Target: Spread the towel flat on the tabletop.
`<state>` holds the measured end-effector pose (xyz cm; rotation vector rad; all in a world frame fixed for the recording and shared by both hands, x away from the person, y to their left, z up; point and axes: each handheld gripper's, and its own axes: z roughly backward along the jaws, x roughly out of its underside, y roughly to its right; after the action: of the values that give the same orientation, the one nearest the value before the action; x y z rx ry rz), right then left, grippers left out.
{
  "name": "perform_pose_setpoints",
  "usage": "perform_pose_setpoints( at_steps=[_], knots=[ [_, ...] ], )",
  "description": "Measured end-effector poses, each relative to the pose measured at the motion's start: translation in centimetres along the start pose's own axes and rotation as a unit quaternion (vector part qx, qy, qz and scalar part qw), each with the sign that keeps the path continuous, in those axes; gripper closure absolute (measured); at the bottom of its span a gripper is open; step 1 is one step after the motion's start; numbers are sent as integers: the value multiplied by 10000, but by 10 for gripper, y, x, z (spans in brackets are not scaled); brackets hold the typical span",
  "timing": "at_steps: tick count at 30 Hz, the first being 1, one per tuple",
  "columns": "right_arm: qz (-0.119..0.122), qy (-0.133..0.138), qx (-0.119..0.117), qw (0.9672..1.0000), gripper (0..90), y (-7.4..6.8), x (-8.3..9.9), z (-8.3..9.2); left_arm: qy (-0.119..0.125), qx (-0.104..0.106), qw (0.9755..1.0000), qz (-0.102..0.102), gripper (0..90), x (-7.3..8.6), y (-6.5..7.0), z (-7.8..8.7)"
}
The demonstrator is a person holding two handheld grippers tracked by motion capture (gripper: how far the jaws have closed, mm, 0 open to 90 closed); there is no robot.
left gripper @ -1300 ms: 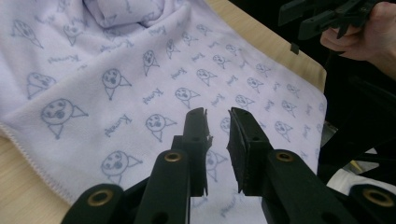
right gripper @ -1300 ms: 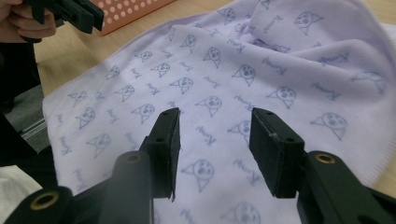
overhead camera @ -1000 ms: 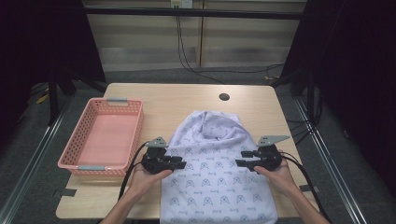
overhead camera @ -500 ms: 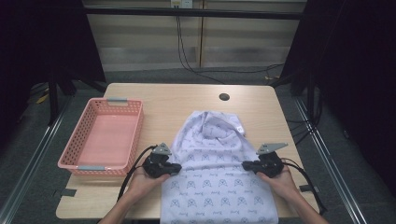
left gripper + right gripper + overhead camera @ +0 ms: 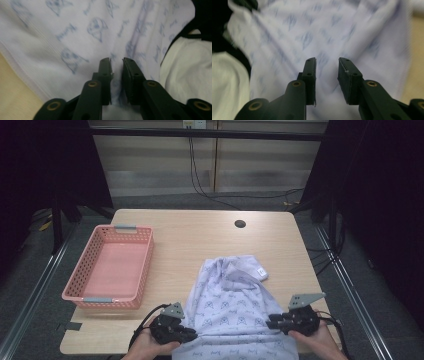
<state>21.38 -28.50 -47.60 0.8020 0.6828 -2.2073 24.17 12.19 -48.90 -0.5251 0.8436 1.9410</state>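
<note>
A pale lilac garment (image 5: 232,300) with a blue print lies on the wooden table (image 5: 200,240), its near end hanging over the front edge. My left gripper (image 5: 192,336) is at the cloth's left edge and my right gripper (image 5: 270,324) at its right edge, both near the table front. In the left gripper view the jaws (image 5: 116,62) stand a narrow gap apart over the cloth (image 5: 75,30), with a fold running between them. In the right gripper view the jaws (image 5: 327,61) stand wider over the cloth (image 5: 324,30). Both pairs of jaws have just been opening.
A pink mesh basket (image 5: 145,270) stands at the table's left side. A round cable hole (image 5: 240,224) is near the far edge. White fabric of the person's clothing (image 5: 190,70) shows beside the garment. The table's front edge lies right under both hands.
Both hands have drawn back toward the table's front edge, dragging the garment with them. Its far end now lies nearer and more bunched.
</note>
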Motion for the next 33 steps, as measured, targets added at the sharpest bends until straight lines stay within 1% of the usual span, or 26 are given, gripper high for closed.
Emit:
perform_pose_setpoints(
  at_steps=[1, 2, 3, 5, 7, 9, 10, 11, 12, 13, 14, 15, 17, 18, 19, 20, 22, 24, 26, 27, 28, 29, 30, 31, 32, 33],
  knots=[
    [50, 125, 121, 9998, 638, 4, -8, -1, 93, -47, 9999, 33, 739, -6, -4, 1],
    [56, 243, 270, 9993, 604, 9, -17, -3, 210, -87, 9997, -5, 735, -12, -10, 1],
    [59, 324, 374, 9988, 582, 14, -27, -5, 247, -246, 9994, -71, 734, -19, -15, 0],
    [85, 531, 551, 9970, 548, 25, -48, -12, 293, -345, 9990, -55, 730, -31, -27, -5],
    [47, 733, 518, 9960, 522, 37, -68, -22, 398, -508, 9979, 11, 726, -40, -40, -12],
    [47, 748, 458, 9961, 508, 46, -85, -36, 489, -567, 9971, 117, 715, -45, -51, -18],
    [-27, 772, 337, 9964, 506, 50, -91, -46, 478, -609, 9969, 135, 703, -44, -54, -21],
    [-64, 751, 216, 9969, 514, 51, -94, -52, 355, -637, 9973, 128, 701, -44, -56, -23],
    [-68, 677, 154, 9976, 600, 51, -96, -59, 202, -703, 9973, 81, 699, -41, -56, -26],
    [-16, 638, 160, 9978, 742, 50, -96, -63, 259, -712, 9971, 42, 703, -38, -55, -25],
    [10, 625, 117, 9980, 833, 48, -94, -64, 263, -693, 9972, 88, 710, -36, -55, -23],
    [40, 601, 194, 9980, 883, 46, -92, -62, 220, -684, 9973, 123, 731, -34, -53, -21],
    [49, 652, 209, 9976, 889, 41, -85, -50, 216, -644, 9976, 155, 755, -26, -49, -16],
    [7, 701, 300, 9971, 890, 40, -80, -40, 171, -632, 9978, 109, 757, -23, -46, -13],
    [-78, 742, 364, 9965, 891, 37, -66, -20, 109, -711, 9974, 40, 761, -20, -40, -10],
    [-78, 742, 364, 9965, 891, 37, -66, -20, 99, -643, 9979, 60, 761, -16, -35, -8],
    [-188, 708, 523, 9959, 891, 34, -47, -2, 21, -551, 9984, 134, 760, -6, -25, -3],
    [-360, 571, 617, 9958, 891, 31, -27, 10, -67, -431, 9990, 132, 760, 3, -13, 2],
    [-452, 365, 651, 9962, 891, 26, -8, 17, -184, -330, 9992, 87, 760, 9, 0, 4],
    [-517, 249, 717, 9958, 891, 23, 0, 20, -218, -188, 9995, 142, 759, 13, 4, 5],
    [-564, 104, 708, 9958, 890, 22, 7, 22, -236, -64, 9995, 183, 752, 15, 8, 5],
    [-559, 20, 676, 9961, 884, 19, 12, 23, -267, -45, 9995, 135, 746, 17, 11, 5],
    [-551, -33, 622, 9965, 862, 17, 16, 24, -231, 86, 9997, 65, 734, 17, 12, 6],
    [-543, -35, 636, 9965, 826, 15, 17, 26, -123, 43, 9999, 30, 723, 14, 12, 7],
    [-454, 27, 655, 9968, 773, 13, 16, 27, -23, 145, 9999, 10, 714, 10, 10, 8],
    [-406, 89, 675, 9969, 722, 11, 13, 28, 88, 45, 9999, -61, 708, 2, 7, 9]
  ],
)
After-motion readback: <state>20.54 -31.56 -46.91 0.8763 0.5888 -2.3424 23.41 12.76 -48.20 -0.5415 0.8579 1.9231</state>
